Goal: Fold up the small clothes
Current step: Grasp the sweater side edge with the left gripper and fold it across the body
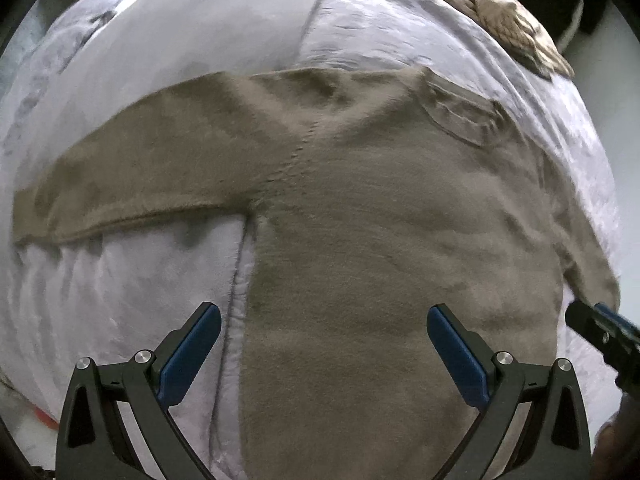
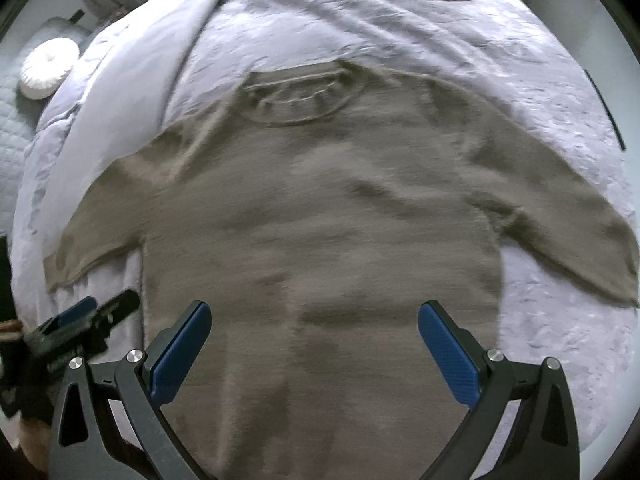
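A taupe short-sleeved T-shirt (image 1: 380, 220) lies flat on a pale lilac bedspread (image 1: 120, 280), collar away from me and both sleeves spread out. The same T-shirt (image 2: 320, 220) fills the right wrist view, its ribbed collar (image 2: 298, 98) at the far end. My left gripper (image 1: 324, 316) hovers open over the shirt's lower left part, one blue pad above the bedspread, nothing between the fingers. My right gripper (image 2: 314, 314) is open above the lower middle of the shirt. Each view shows the other gripper at its edge: the right one (image 1: 604, 336), the left one (image 2: 80, 320).
The lilac bedspread (image 2: 400, 32) covers the whole bed. A brownish patterned cloth (image 1: 516, 20) lies at the far end of the bed. A round white cushion (image 2: 48, 66) sits off the bed's left side. Something orange (image 1: 44, 416) shows at the lower left.
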`<state>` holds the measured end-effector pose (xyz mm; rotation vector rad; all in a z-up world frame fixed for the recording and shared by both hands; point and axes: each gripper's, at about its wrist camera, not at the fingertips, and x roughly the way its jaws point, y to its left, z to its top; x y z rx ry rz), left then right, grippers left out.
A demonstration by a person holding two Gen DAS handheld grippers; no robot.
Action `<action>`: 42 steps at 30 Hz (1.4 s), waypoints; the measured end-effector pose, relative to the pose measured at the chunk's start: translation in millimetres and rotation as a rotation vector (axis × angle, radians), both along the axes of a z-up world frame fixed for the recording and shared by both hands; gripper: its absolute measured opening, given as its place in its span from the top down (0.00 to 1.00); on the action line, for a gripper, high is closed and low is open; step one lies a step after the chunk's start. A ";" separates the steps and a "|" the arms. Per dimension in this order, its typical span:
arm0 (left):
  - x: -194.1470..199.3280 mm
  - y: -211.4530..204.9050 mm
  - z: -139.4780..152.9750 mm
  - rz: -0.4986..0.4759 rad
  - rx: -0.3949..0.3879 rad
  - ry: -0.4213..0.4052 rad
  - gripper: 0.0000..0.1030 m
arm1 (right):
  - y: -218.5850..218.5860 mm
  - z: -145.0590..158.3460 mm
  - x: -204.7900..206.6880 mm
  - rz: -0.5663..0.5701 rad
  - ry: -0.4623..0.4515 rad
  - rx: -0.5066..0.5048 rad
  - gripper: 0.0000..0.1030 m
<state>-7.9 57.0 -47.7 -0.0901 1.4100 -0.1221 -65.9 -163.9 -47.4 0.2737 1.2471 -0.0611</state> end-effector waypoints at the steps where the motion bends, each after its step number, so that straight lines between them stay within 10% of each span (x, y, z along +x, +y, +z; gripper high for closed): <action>1: 0.7 10.2 -2.9 0.022 -0.012 -0.002 0.00 | 4.0 -1.9 -0.2 0.010 0.001 0.011 0.00; 16: 17.7 220.7 -68.2 0.472 -0.121 -0.106 0.00 | 90.5 -62.2 2.3 0.166 0.072 0.073 0.00; 27: 39.5 277.0 -89.4 0.618 -0.117 -0.258 0.02 | 119.8 -85.4 6.3 0.212 0.080 0.098 0.00; 29: 37.0 281.6 -87.1 0.642 -0.100 -0.280 0.26 | 121.1 -87.6 6.5 0.214 0.078 0.106 0.00; 31: 33.0 290.3 -84.0 0.645 -0.114 -0.291 0.77 | 122.0 -90.5 7.3 0.217 0.081 0.122 0.00; 32: 32.2 297.1 -82.5 0.641 -0.131 -0.296 0.87 | 122.6 -91.7 7.3 0.219 0.080 0.133 0.00; 42: 35.4 242.7 -6.3 0.383 -0.166 -0.494 0.92 | 96.2 -85.8 5.2 0.176 0.030 0.197 0.00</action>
